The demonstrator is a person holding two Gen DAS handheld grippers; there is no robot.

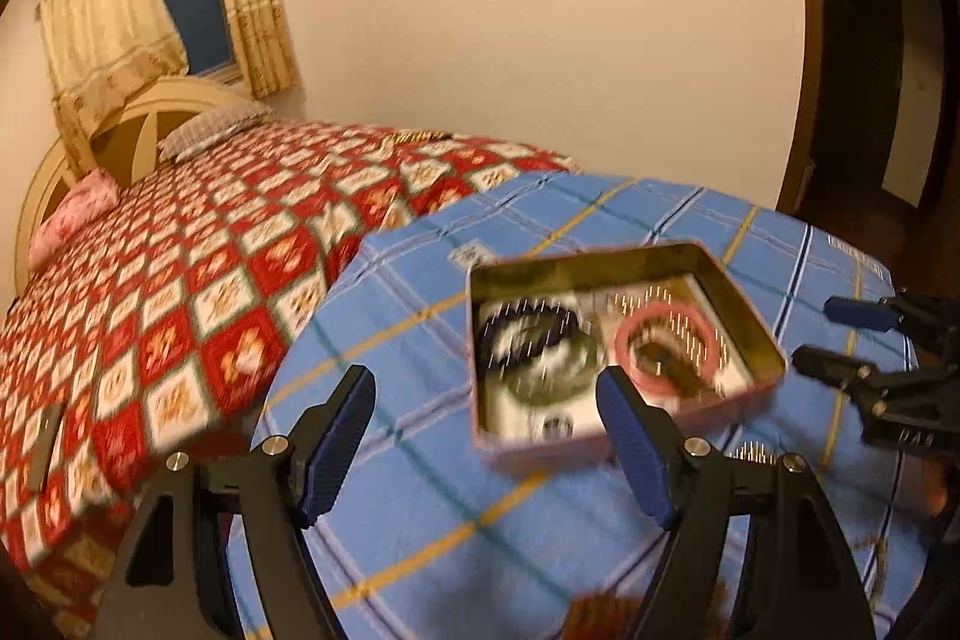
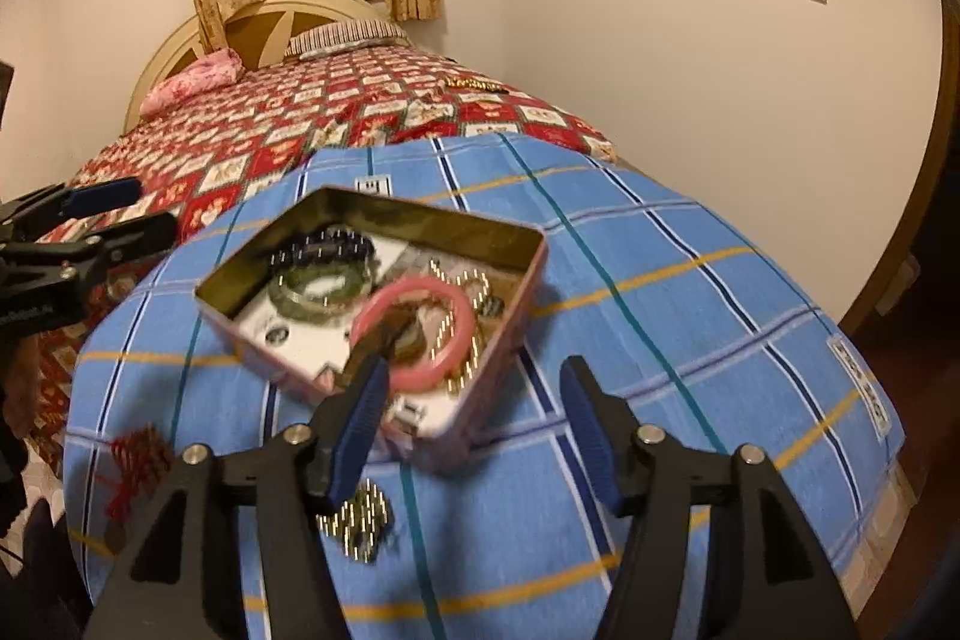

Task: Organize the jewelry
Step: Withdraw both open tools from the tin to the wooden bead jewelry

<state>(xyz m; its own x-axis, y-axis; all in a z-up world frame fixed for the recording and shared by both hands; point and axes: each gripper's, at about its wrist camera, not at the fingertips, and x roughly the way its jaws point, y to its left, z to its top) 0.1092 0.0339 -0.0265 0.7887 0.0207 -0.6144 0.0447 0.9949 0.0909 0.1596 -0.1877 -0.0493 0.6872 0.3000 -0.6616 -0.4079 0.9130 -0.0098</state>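
Observation:
An open tin box (image 1: 606, 262) (image 2: 528, 292) with pink sides sits on the blue plaid cloth (image 1: 420, 490) (image 2: 690, 340). Inside it lie a pink bangle (image 1: 669, 349) (image 2: 447, 358), a green bangle (image 1: 552, 376) (image 2: 312, 295), a dark bead bracelet (image 1: 528, 322) (image 2: 336, 244) and a gold chain (image 2: 474, 286). A glittering beaded piece (image 2: 357, 520) (image 1: 750, 454) lies on the cloth in front of the tin. My left gripper (image 1: 486, 388) (image 2: 153, 207) is open at the tin's near left side. My right gripper (image 2: 474, 370) (image 1: 819, 334) is open at its near corner, pads clear of it.
A red tassel (image 2: 135, 460) lies on the cloth at the near left. Behind the cloth stretches a bed with a red checked quilt (image 1: 180, 310) (image 2: 300, 130), pillows and a headboard. A dark doorway (image 1: 870, 100) stands at the right.

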